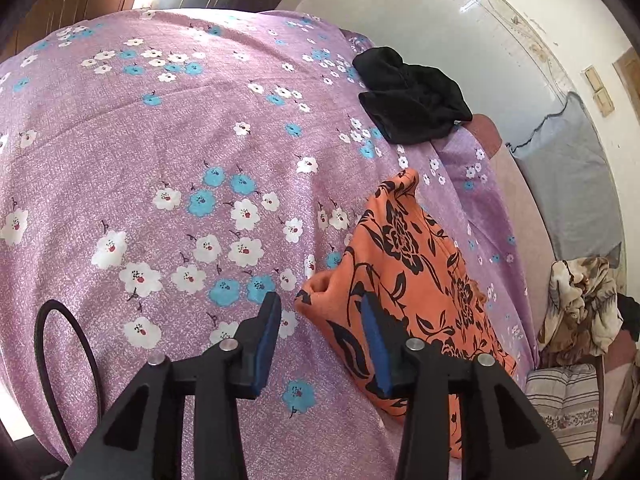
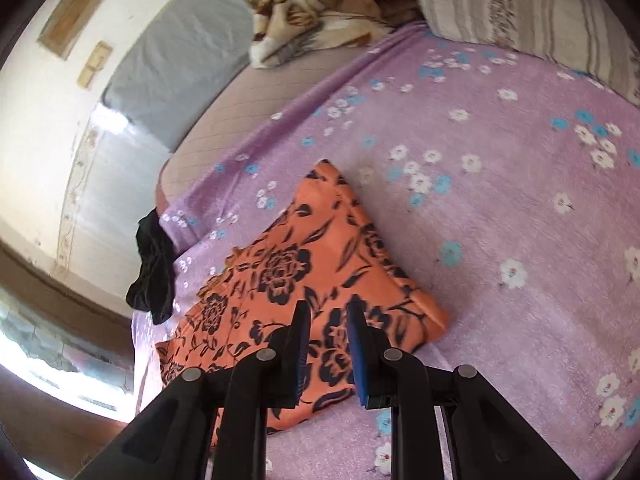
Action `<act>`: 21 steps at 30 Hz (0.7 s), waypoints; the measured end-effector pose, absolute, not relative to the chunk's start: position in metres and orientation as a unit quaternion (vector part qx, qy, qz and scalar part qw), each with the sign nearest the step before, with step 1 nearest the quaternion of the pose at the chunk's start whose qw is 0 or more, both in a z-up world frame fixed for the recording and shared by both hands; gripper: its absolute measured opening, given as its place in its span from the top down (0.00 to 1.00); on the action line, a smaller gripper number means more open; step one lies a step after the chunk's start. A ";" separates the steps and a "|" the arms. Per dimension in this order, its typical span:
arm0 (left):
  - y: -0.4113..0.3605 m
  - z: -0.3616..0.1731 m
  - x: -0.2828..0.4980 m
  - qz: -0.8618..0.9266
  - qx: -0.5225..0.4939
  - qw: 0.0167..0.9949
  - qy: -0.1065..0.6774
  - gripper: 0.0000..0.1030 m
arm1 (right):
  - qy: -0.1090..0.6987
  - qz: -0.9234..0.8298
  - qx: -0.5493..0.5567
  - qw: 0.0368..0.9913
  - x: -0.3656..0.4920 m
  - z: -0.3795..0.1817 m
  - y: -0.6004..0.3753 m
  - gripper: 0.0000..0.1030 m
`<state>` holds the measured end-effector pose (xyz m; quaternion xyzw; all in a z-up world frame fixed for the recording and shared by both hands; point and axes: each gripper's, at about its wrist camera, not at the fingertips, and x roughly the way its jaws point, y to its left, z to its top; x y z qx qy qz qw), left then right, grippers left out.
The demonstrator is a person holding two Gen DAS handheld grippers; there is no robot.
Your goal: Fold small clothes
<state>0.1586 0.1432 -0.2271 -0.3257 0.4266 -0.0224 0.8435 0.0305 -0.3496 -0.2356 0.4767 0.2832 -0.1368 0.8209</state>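
An orange garment with black flower print (image 1: 404, 276) lies folded on the purple flowered bed sheet (image 1: 160, 140), near the bed's edge. It also shows in the right wrist view (image 2: 304, 268). My left gripper (image 1: 320, 312) is open and empty, its right finger over the garment's near corner. My right gripper (image 2: 328, 312) is open with a narrow gap, empty, hovering over the garment's near edge. A crumpled black garment (image 1: 412, 96) lies further along the bed edge; it also shows in the right wrist view (image 2: 154, 272).
A striped pillow (image 2: 528, 4) and a rumpled brown-beige blanket (image 2: 320, 4) lie at the bed's head. A grey mattress (image 2: 180, 48) leans by the wall. A black cable (image 1: 60, 340) loops at the left. The bed edge drops to a tiled floor (image 1: 460, 20).
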 end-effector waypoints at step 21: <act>0.060 -0.211 0.191 -0.097 -0.165 0.908 0.373 0.86 | 0.416 -0.071 0.476 0.771 0.098 -0.304 -0.313 0.78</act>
